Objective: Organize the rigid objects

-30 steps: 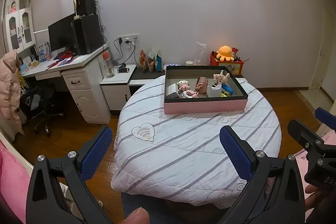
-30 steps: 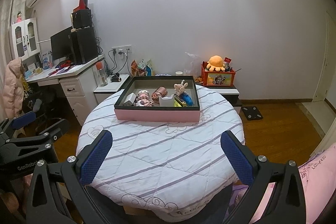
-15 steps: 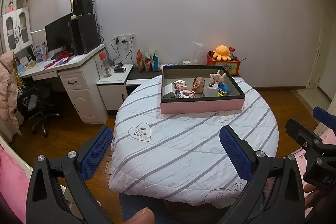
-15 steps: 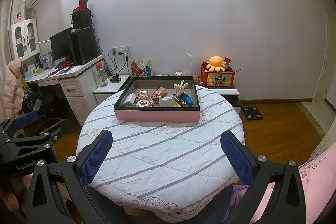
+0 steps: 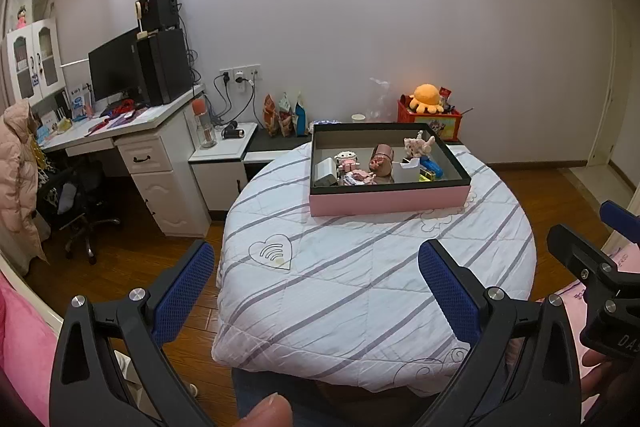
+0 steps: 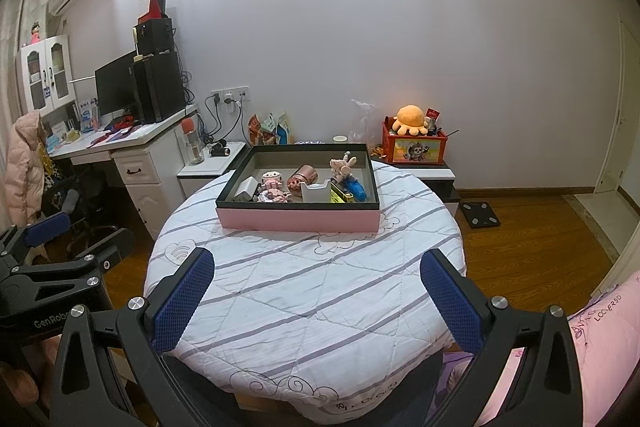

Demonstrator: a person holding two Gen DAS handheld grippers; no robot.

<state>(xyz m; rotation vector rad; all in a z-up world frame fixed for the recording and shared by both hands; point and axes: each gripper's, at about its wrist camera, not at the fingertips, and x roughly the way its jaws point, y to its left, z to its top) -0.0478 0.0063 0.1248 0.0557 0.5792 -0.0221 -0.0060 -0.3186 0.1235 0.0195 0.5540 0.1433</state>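
A pink box with a black rim (image 5: 390, 201) (image 6: 298, 219) stands at the far side of a round table with a striped white quilt (image 5: 360, 267) (image 6: 304, 291). In it lie a pink block figure (image 6: 272, 181), a copper cylinder (image 6: 302, 177), a white holder (image 6: 316, 191), a bunny figure (image 6: 342, 165), a blue toy (image 6: 356, 189) and a grey block (image 6: 246, 189). My left gripper (image 5: 316, 287) is open and empty, well short of the box near the table's front edge. My right gripper (image 6: 316, 291) is open and empty over the near part of the table.
A white desk (image 5: 120, 135) with a monitor and speakers stands at the left, a chair (image 5: 80, 203) under it. A low cabinet (image 6: 412, 167) behind the table bears a red box with an orange plush octopus (image 6: 412, 119). Pink bedding (image 6: 600, 327) lies at the right.
Both grippers stay open and empty. The left view has drifted slightly, so the table and box sit a little further left and back. The right view is nearly unchanged.
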